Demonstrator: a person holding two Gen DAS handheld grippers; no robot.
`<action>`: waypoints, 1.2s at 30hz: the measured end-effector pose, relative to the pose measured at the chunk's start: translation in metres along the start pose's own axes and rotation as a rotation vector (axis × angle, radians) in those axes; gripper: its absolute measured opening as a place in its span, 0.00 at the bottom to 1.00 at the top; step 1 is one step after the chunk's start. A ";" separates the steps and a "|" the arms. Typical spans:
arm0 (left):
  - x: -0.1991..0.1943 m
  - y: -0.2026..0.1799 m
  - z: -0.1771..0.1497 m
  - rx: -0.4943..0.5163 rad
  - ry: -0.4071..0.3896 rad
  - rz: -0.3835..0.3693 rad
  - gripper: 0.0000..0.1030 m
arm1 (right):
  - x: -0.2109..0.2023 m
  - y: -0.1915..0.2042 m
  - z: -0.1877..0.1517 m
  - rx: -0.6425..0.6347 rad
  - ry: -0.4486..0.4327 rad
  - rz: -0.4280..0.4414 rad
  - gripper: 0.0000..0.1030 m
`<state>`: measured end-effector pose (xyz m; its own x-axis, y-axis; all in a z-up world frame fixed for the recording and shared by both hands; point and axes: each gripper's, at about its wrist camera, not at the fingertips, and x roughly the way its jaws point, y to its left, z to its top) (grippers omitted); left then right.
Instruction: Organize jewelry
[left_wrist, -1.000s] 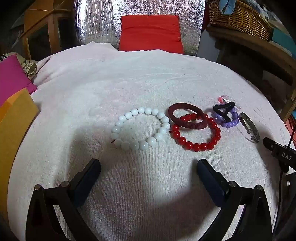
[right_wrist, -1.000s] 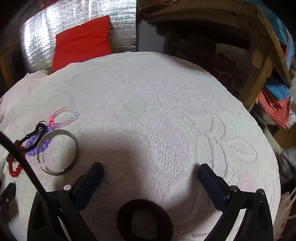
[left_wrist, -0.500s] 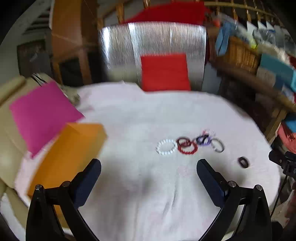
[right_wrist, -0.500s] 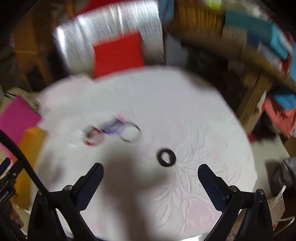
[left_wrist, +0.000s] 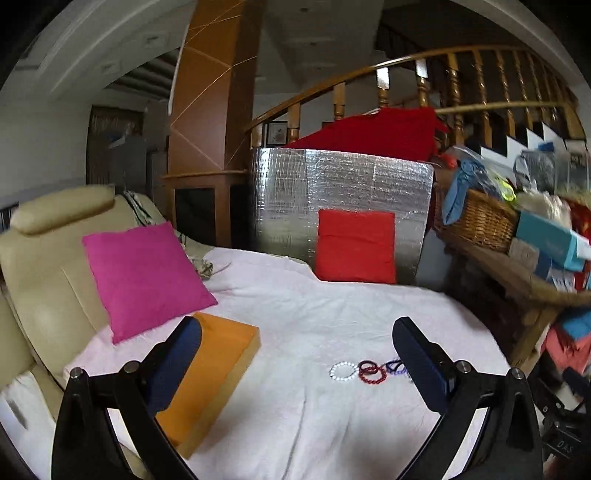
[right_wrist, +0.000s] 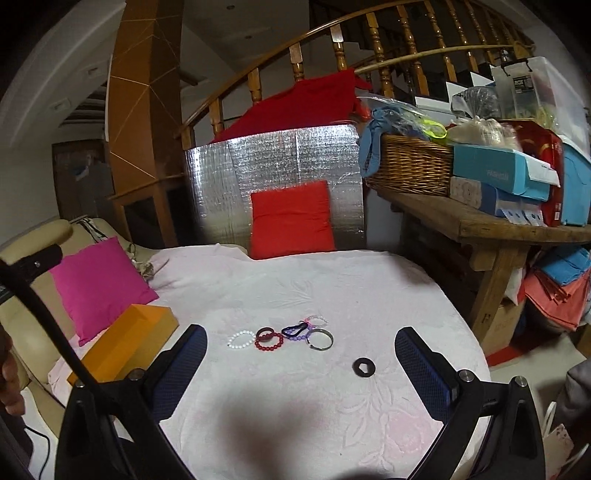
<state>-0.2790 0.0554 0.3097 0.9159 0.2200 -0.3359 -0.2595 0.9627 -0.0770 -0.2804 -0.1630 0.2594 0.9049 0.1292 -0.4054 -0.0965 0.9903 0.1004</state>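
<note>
- Tabletop cloth (right_wrist: 332, 280): pale pink, faint floral relief.
- Bead bracelets: white (right_wrist: 241, 339), red (right_wrist: 268, 342), purple (right_wrist: 295, 335).
- Bangle (right_wrist: 320, 339): silver.
- Ring (right_wrist: 364, 367): black.
- Box (right_wrist: 125, 343): orange.
- Cushions: magenta (right_wrist: 98, 286), red (right_wrist: 291, 218).
- Backing panel (right_wrist: 277, 158): silver, quilted grid.
- Gripper pads (right_wrist: 421, 373): dark blue, cross-hatched.

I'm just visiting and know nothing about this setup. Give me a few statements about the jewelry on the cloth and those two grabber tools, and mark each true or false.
1. The white bead bracelet lies at the left end of the row. True.
2. The black ring sits apart from the other pieces. True.
3. The right gripper holds the silver bangle. False: it is open and empty; the bangle lies on the cloth.
4. The orange box is stacked on the red bead bracelet. False: it sits off to the left.
5. The left gripper is open. True.
</note>
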 end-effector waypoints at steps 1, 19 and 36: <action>0.009 0.000 -0.004 -0.005 0.000 -0.008 1.00 | 0.005 -0.001 0.000 0.004 0.010 -0.007 1.00; 0.130 -0.045 -0.057 0.036 0.087 -0.022 1.00 | 0.111 -0.014 -0.029 -0.052 0.102 -0.147 1.00; 0.233 -0.046 -0.092 0.098 0.244 -0.052 1.00 | 0.196 -0.014 -0.035 -0.077 0.180 -0.159 1.00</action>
<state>-0.0814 0.0475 0.1483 0.8234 0.1368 -0.5508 -0.1724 0.9849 -0.0131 -0.1163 -0.1500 0.1466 0.8234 -0.0280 -0.5667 0.0037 0.9990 -0.0440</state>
